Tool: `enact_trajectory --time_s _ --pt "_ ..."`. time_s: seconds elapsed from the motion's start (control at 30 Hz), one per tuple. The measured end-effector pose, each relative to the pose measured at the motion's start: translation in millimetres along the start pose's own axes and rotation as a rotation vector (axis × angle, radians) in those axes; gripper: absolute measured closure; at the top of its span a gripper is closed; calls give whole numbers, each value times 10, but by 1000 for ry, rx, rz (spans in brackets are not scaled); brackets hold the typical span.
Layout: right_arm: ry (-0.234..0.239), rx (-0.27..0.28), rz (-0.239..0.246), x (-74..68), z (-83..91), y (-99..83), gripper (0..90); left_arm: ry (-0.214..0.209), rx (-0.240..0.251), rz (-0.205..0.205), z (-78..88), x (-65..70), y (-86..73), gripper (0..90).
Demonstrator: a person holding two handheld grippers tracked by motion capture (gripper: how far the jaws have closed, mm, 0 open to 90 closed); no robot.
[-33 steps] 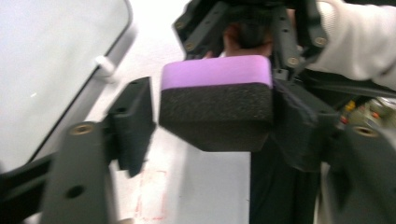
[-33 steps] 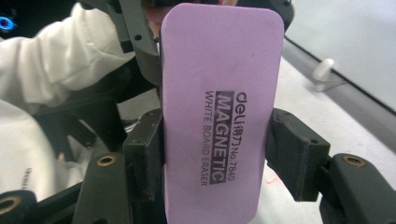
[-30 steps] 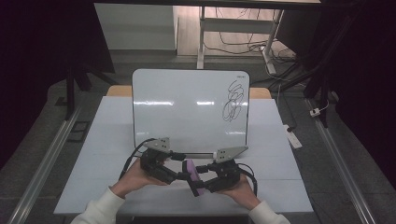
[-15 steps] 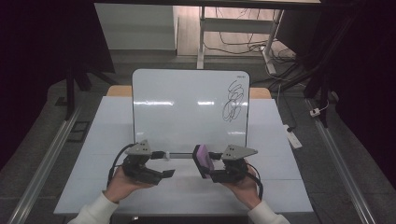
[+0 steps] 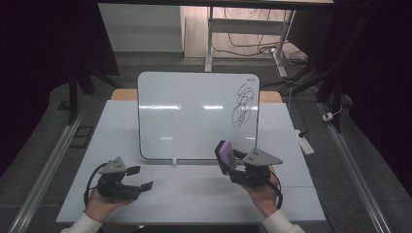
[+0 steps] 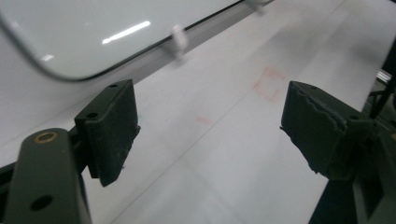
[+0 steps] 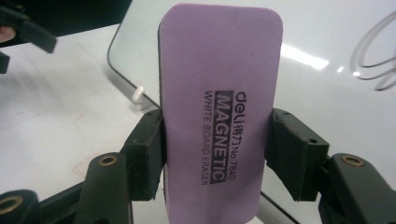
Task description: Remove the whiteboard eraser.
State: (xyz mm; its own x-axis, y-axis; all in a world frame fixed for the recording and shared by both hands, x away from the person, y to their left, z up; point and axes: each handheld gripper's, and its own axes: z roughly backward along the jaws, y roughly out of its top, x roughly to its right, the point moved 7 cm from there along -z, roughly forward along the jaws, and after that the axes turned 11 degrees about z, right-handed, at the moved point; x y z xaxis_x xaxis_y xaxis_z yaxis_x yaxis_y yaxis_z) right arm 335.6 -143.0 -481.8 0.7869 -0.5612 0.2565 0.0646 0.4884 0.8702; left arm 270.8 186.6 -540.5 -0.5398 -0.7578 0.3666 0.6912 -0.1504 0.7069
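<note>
A purple whiteboard eraser (image 5: 225,154) (image 7: 217,112) stands upright in my right gripper (image 5: 232,167) (image 7: 215,154), which is shut on its two long sides near the table's front right. Behind it leans a whiteboard (image 5: 194,114) with black scribbles (image 5: 241,105) at its upper right. My left gripper (image 5: 138,178) (image 6: 205,128) hovers over the table at the front left. It is open with nothing between its jaws, and its view looks across bare table toward the board's lower edge (image 6: 135,58).
A white table (image 5: 194,194) bears faint red marks (image 6: 266,84) near its middle. A small white clip (image 5: 174,160) sits at the board's bottom edge. A white power strip (image 5: 305,141) lies on the floor at the right; metal rails run along both sides.
The two grippers have moved apart. The left one let go, went left and opened. The right one moved right and forward with the eraser, toward the board.
</note>
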Motion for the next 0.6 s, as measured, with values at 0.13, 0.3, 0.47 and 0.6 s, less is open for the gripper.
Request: enact_trajectory --time_s 0.13,0.3,0.47,0.6 --pt "-33 4 -3 78 59 -8 405 20 18 24 38 -82 -9 195" --pt "-62 10 -7 156 108 -14 405 74 46 70 85 -231 -26 195" --pt "-97 4 -6 229 127 -32 405 137 47 90 77 -338 -51 195" --pt "-114 3 -10 272 135 -42 405 142 44 87 53 -354 -59 195"
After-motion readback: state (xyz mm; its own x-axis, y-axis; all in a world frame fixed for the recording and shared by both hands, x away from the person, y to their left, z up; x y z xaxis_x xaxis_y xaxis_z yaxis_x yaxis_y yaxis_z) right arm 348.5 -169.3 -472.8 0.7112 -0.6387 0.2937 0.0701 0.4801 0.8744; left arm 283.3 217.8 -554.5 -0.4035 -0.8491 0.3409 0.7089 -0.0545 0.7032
